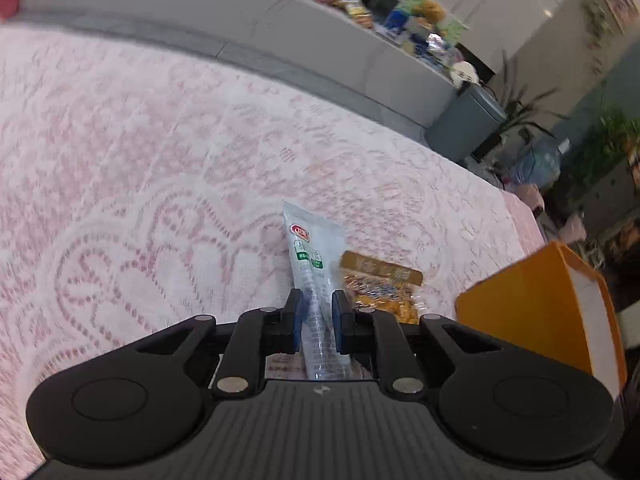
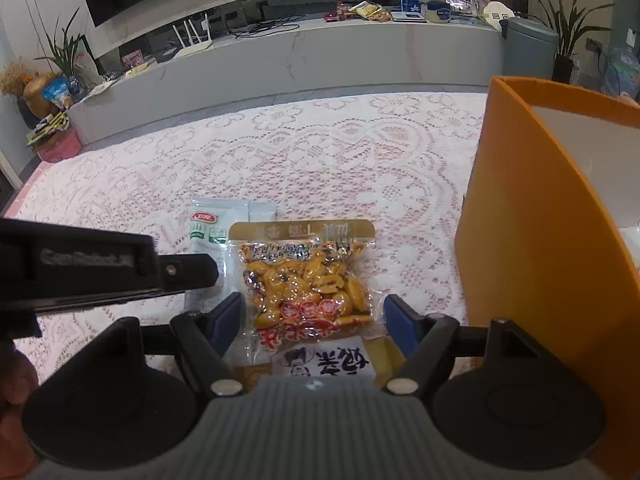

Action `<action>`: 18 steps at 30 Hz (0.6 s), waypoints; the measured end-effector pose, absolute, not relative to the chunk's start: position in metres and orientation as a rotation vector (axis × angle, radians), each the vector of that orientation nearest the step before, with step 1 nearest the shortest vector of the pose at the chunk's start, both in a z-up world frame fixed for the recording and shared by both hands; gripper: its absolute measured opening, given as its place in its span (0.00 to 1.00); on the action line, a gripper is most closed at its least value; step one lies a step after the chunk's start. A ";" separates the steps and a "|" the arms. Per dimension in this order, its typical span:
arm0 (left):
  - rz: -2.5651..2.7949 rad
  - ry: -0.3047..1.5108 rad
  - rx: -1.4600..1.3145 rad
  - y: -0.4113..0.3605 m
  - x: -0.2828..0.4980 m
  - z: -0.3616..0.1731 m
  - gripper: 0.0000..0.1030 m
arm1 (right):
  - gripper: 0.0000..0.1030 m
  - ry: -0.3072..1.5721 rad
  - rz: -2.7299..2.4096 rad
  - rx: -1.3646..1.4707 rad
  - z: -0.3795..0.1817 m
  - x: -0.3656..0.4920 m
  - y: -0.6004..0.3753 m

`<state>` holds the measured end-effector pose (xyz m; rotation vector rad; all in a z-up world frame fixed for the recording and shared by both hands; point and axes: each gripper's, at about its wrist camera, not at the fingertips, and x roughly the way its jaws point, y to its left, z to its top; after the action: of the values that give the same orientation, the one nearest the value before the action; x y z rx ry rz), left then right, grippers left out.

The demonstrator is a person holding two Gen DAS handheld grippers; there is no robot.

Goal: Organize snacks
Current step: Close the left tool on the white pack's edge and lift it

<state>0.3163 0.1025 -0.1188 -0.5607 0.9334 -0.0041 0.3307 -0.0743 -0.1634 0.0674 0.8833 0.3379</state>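
Snack packets lie side by side on the lace cloth (image 2: 320, 152), left gripper (image 1: 316, 312) clamping the pale packet (image 1: 314, 264), right gripper (image 2: 312, 320) spread wide around the yellow packet (image 2: 306, 280), orange box (image 2: 532, 220) close right.

Both the left gripper (image 1: 316, 324) and right gripper (image 2: 312, 320) have a ribbed grey body, glossy black round-ended linkage arms with silver pivot pins, and blue-padded black fingers (image 2: 230, 316); the left's side bears faint embossed lettering.
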 end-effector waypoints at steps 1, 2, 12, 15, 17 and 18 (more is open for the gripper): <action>0.008 0.946 -0.593 0.105 0.318 -0.125 0.15 | 0.72 0.883 0.338 0.068 -0.163 0.331 -0.074; 0.015 0.948 -0.615 0.106 0.319 -0.130 0.15 | 0.72 0.882 0.337 0.063 -0.164 0.330 -0.073; 0.028 0.861 -0.543 0.096 0.310 -0.131 0.10 | 0.72 0.880 0.339 0.059 -0.166 0.330 -0.074; 0.029 0.853 -0.538 0.098 0.307 -0.127 0.05 | 0.72 0.885 0.338 0.060 -0.164 0.332 -0.074; 0.027 0.840 -0.513 0.097 0.303 -0.122 0.04 | 0.71 0.881 0.335 0.074 -0.163 0.331 -0.075; 0.030 0.832 -0.499 0.097 0.301 -0.119 0.04 | 0.71 0.880 0.340 0.086 -0.162 0.331 -0.076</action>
<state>0.3011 0.0969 -0.1187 -0.4987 0.8318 0.0302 0.3312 -0.0763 -0.1622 0.0855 0.8798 0.3397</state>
